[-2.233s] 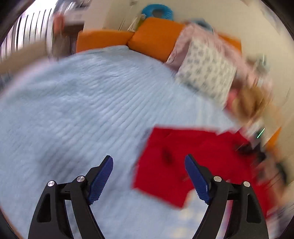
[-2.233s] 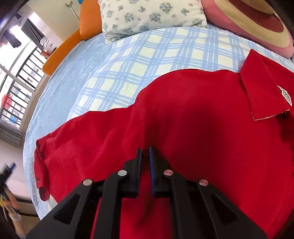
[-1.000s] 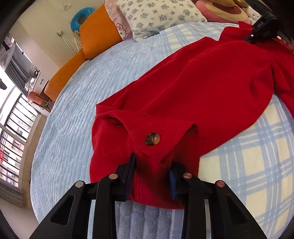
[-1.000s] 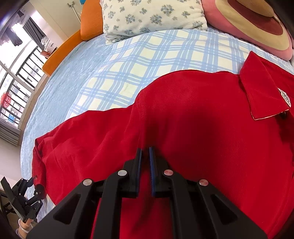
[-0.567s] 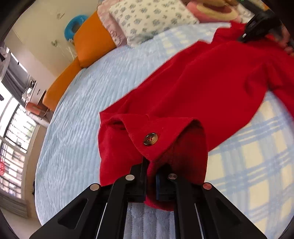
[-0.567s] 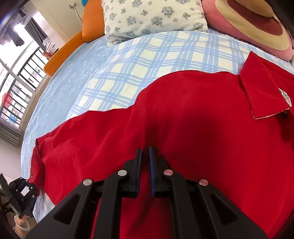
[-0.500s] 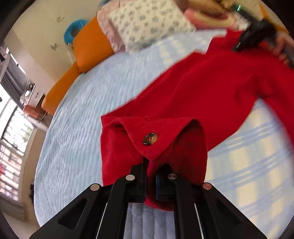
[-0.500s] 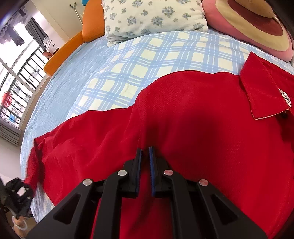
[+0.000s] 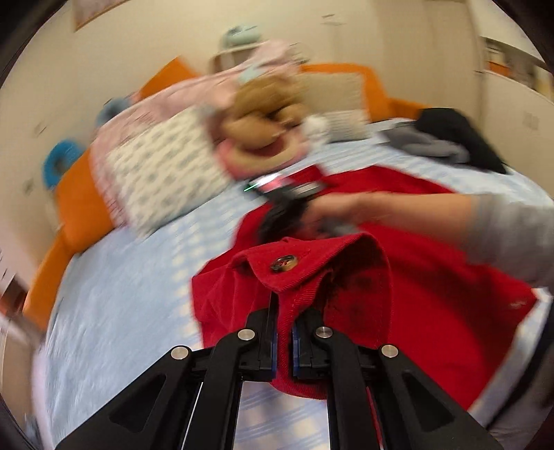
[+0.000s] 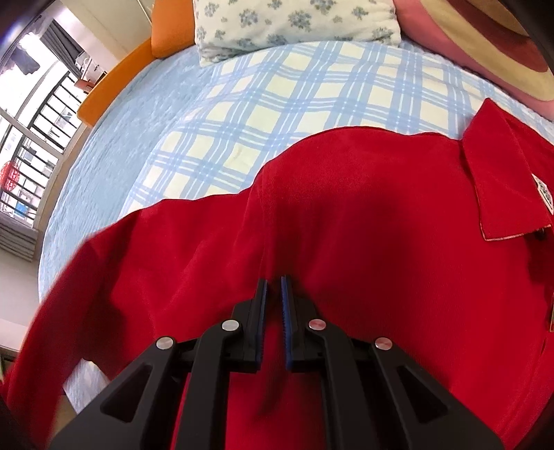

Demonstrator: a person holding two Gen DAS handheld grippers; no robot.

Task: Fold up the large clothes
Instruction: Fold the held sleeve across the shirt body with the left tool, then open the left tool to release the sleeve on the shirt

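Red shirt [image 10: 363, 221]: a large corduroy garment spread across the bed, its body lying on the blue-and-cream plaid sheet [image 10: 277, 104], which in turn lies over a light blue quilted bedspread [image 10: 114, 152].

Left gripper [image 9: 284, 311]: jaws closed on the buttoned sleeve cuff [image 9: 311, 263], red fabric pinched between the blue pads. The cuff is lifted clear of the bed and carries one brown button [image 9: 284, 263].

Right gripper [image 10: 273, 294]: jaws drawn nearly together on a raised ridge of cloth at the shoulder seam, pressing the garment to the bed.

Left wrist view only, blurred: the person's right hand [image 9: 346, 207] and grey-sleeved forearm reaching over the shirt, a plush toy [image 9: 266, 131] against the pillows, a pile of black and grey clothes [image 9: 446, 142] at the far side of the bed.

Right wrist view only, sharp: the shirt collar [image 10: 502, 173] folded flat, with a small white neck label [image 10: 541, 192] whose print is too small to read; a floral pillow [image 10: 294, 24]; a pink round cushion [image 10: 484, 45]; an orange padded bed edge [image 10: 117, 79]; a barred window [image 10: 31, 138].

No readable writing in either view.
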